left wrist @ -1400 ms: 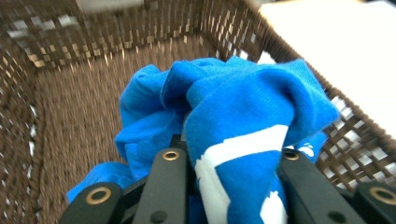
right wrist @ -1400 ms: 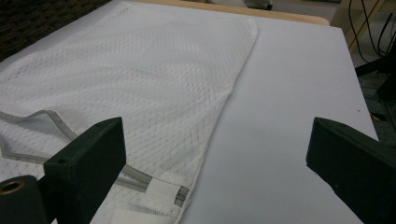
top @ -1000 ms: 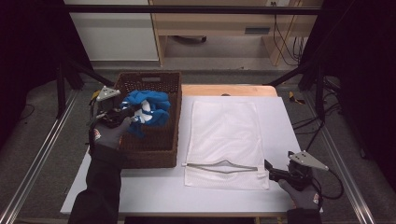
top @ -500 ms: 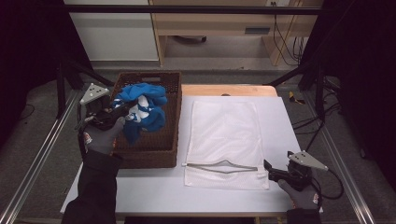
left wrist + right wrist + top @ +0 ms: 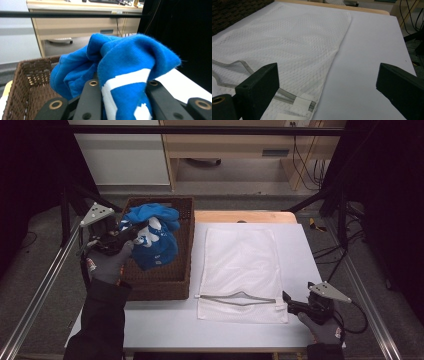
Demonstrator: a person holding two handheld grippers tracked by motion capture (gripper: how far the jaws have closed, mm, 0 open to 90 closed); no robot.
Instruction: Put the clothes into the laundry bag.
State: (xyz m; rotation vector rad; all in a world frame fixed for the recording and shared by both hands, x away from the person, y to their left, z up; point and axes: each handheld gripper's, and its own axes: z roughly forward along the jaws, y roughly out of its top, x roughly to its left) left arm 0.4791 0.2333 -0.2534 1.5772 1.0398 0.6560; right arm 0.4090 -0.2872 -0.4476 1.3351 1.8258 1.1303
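The left tool (image 5: 131, 233) is pinching a blue cloth (image 5: 152, 239) with white patches, and the cloth hangs bunched over the basket (image 5: 165, 285), its lower folds dangling inside the wicker walls while the top rides up between the jaws. In the left gripper view the cloth (image 5: 120, 75) bulges thickly between the two black jaws, so the hold looks deep rather than a nip on an edge. The right tool (image 5: 290, 303) rests low at the near right corner of the mesh bag (image 5: 240, 265), its jaws spread wide, with nothing between them; in the right gripper view the bag's zip end (image 5: 297, 103) lies just ahead of the left jaw. The bag lies flat on the white table (image 5: 300, 255), just beside the basket, its zipped mouth (image 5: 237, 299) partly gaping toward the person. To my eye the step in hand is lifting the cloth clear of the basket to carry it toward the bag. Doing it well means raising it high enough that the trailing folds clear the basket rim before swinging right, or the basket may drag along. The right tool would do best to catch the upper lip of the mouth by the zip and lift it, so the opening stands ready. The cloth should go in bunched end first, low and slow.
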